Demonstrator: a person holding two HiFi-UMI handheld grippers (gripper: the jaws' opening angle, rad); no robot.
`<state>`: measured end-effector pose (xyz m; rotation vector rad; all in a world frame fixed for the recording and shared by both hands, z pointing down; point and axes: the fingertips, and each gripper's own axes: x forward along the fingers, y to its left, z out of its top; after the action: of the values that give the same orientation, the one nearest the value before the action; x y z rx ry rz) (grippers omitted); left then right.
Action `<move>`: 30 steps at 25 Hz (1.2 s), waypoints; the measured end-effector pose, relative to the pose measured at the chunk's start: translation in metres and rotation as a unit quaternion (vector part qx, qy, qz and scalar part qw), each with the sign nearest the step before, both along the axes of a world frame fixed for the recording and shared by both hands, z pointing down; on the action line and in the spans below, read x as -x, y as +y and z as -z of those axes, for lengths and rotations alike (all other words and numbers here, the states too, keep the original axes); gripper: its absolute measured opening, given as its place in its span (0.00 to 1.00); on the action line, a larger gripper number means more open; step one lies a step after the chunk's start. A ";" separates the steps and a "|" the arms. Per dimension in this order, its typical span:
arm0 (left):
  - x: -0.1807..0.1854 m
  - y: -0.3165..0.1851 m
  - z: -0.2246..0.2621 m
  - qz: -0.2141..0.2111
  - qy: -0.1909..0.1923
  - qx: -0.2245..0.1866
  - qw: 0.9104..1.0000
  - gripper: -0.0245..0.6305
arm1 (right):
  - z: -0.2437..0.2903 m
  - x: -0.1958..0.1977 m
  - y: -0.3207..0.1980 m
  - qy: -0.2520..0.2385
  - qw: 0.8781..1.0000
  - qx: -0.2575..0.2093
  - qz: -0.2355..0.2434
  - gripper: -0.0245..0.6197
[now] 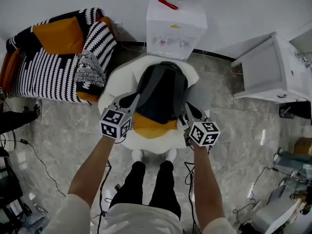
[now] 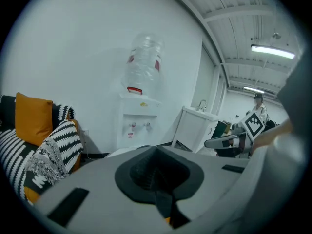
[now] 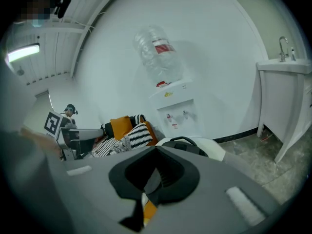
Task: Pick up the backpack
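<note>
Head view, centre frame: left gripper (image 1: 131, 103) and right gripper (image 1: 189, 112) jaws pinch narrow on the backpack (image 1: 162, 89); lift both evenly, straight up off the cushion (image 1: 151, 127).

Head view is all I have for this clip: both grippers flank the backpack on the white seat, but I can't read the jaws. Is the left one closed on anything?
Observer: Yes. In the left gripper view the left gripper has its jaws together, with a dark strip pinched between them. It looks like part of the backpack.
Operator: And the right one?
Observer: The right gripper is shut too. Its own view shows a grey strap running down between the jaws.
</note>
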<state>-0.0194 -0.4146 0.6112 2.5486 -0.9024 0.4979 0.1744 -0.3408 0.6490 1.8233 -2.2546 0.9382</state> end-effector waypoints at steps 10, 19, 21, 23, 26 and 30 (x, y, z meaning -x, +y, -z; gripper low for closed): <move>-0.036 -0.035 -0.073 0.019 -0.035 0.010 0.999 0.05 | -0.079 -0.034 -0.041 0.023 0.999 0.022 0.034 0.04; -0.060 -0.052 -0.148 -0.002 -0.079 0.030 0.996 0.24 | -0.145 -0.054 -0.056 0.040 0.998 0.031 0.046 0.04; -0.067 -0.056 -0.162 -0.008 -0.083 0.034 0.996 0.29 | -0.154 -0.054 -0.059 0.046 0.997 0.028 0.051 0.05; -0.072 -0.061 -0.176 -0.008 -0.085 0.037 0.996 0.33 | -0.161 -0.055 -0.062 0.049 0.997 0.024 0.057 0.11; -0.075 -0.071 -0.195 0.000 -0.083 0.045 0.996 0.36 | -0.171 -0.061 -0.068 0.050 0.997 0.016 0.057 0.12; -0.077 -0.081 -0.218 0.003 -0.089 0.051 0.995 0.40 | -0.183 -0.063 -0.074 0.049 0.997 0.006 0.066 0.21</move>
<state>0.0580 -0.4952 0.8296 2.4373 -0.9204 0.7597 0.2378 -0.4147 0.8315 1.6546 -2.2720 0.8182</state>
